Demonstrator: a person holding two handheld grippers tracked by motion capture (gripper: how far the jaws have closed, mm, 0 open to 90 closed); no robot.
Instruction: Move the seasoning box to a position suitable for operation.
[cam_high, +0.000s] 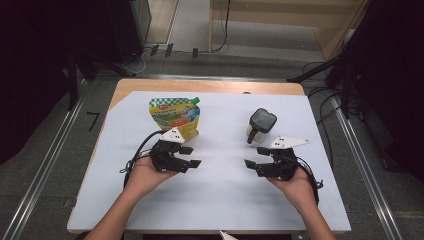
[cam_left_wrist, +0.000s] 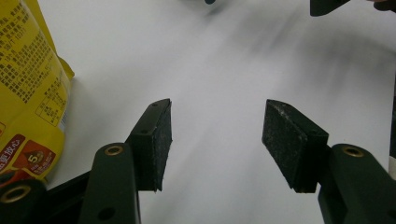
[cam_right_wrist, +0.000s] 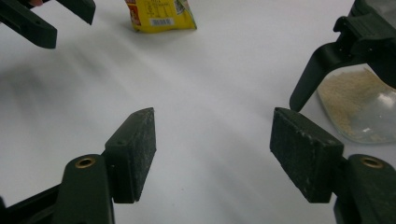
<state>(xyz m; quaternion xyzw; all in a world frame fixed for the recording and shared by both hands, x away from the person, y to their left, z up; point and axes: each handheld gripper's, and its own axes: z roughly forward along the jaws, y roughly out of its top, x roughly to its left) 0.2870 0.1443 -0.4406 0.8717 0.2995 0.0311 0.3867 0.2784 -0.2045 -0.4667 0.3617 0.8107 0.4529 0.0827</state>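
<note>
Nearest, two hands rest on the white sheet (cam_high: 220, 200) that covers the table, one gripper in each, pointed toward one another. The left gripper (cam_high: 192, 156) lies left of centre, its jaws apart with nothing but bare sheet between the pads (cam_left_wrist: 159, 140). The right gripper (cam_high: 256, 157) lies right of centre, its jaws likewise apart and holding nothing. The two are well apart, with bare sheet between them. Farther back, just beyond the left gripper, the yellow pouch (cam_high: 176, 116) stands upright with a green cap at its top right corner. Just beyond the right gripper stands the jar (cam_high: 260, 125), black-lidded, clear, with pale grains inside (cam_right_wrist: 355, 93).
</note>
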